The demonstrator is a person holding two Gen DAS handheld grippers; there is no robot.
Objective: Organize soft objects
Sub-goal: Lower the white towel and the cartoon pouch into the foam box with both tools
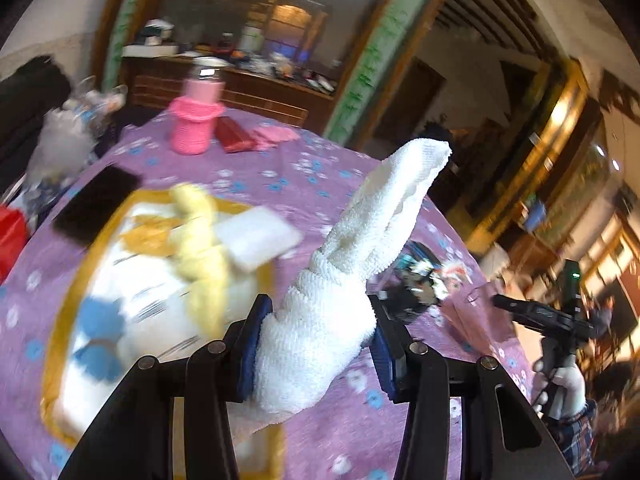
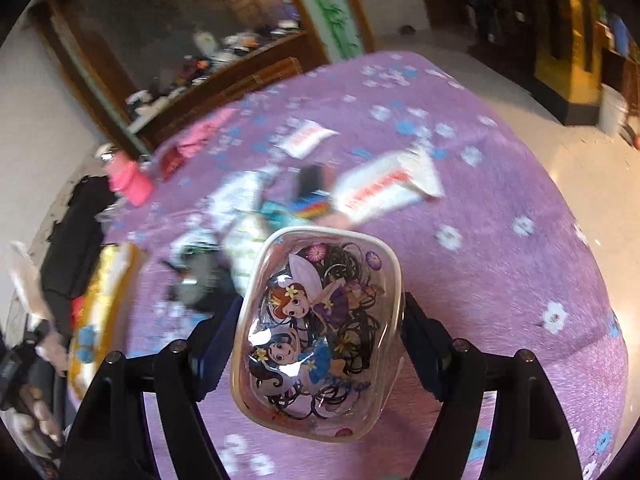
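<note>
White terry towel (image 1: 340, 280) bunched, upright, lifted; clear cartoon-print pouch (image 2: 316, 336) lifted over purple cloth.

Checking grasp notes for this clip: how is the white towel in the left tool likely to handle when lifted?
The white towel looks floppy: it bunches between the left tool's fingers. Probably light, since its free end stands up unsupported. Its looped terry surface suggests it won't slip easily.

I see the table (image 2: 500, 184) under a purple floral cloth. On it: yellow-rimmed tray (image 1: 76, 280), black phone (image 1: 96, 204), pink-sleeved bottle (image 1: 196, 120), white packets (image 2: 384, 188).
</note>
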